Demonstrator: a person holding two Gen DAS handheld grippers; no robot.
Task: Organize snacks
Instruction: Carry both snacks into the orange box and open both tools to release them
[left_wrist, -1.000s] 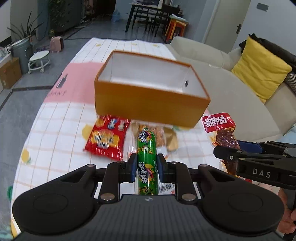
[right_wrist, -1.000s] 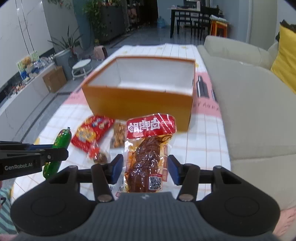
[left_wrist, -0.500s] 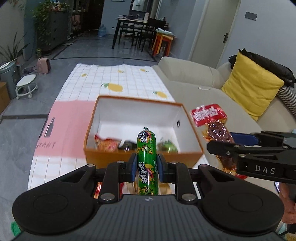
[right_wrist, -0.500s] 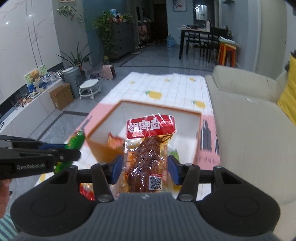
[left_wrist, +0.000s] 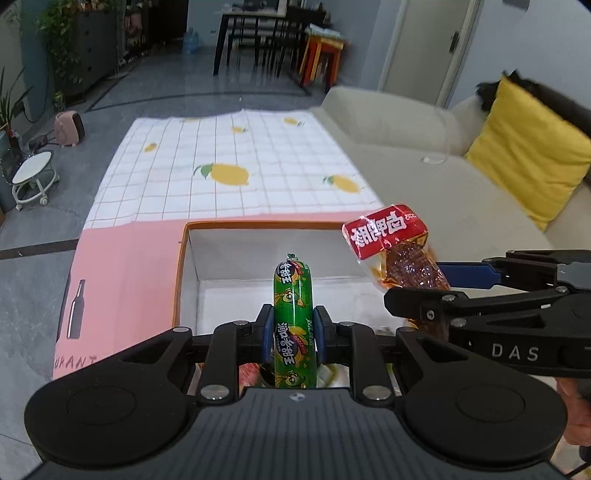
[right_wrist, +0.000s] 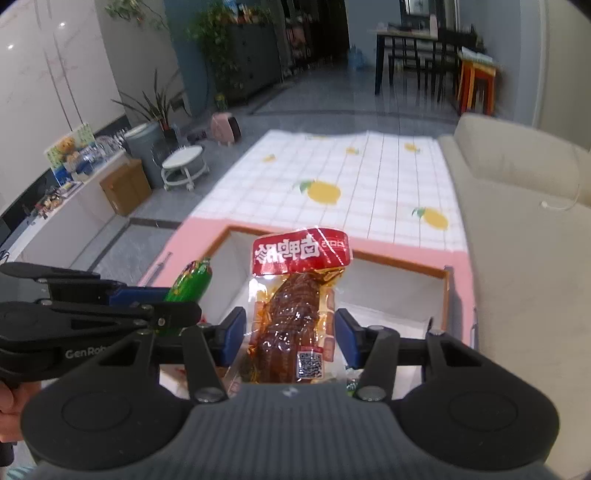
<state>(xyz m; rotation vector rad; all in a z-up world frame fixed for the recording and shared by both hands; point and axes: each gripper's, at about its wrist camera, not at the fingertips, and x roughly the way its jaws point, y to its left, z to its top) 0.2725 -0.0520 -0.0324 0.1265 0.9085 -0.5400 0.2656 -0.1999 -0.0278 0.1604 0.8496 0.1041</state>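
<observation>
The green sausage stick (left_wrist: 294, 321) is clamped between the blue pads (left_wrist: 266, 334) of the left gripper (left_wrist: 293, 334), its length pointing toward 12 o'clock and its tip raised over the open orange box (left_wrist: 179, 280); in the right wrist view the same stick (right_wrist: 190, 284) is seen at 9 o'clock, projecting from the left gripper (right_wrist: 173, 308) above the left wall of the box (right_wrist: 441, 275). The meat snack packet (right_wrist: 295, 314), with a red header and a QR label near its lower end, is seen standing between the pads (right_wrist: 232, 341) of the right gripper (right_wrist: 290, 341); a gap is visible between each pad and the packet's edges, so whether it is pinched cannot be told from this view. From the left wrist view the packet (left_wrist: 395, 254) is found at 3 o'clock, tilted, with the right gripper (left_wrist: 424, 291) reaching in from the right over the box's right side. Other wrapped snacks (left_wrist: 251, 373) are partly hidden on the white box floor at 6 o'clock. The box rests on a pink mat (left_wrist: 125, 266), beyond which a lemon-print cloth (left_wrist: 229, 166) is spread toward 12 o'clock; a beige sofa (left_wrist: 406, 147) and a yellow cushion (left_wrist: 524, 151) lie at 2 o'clock.
</observation>
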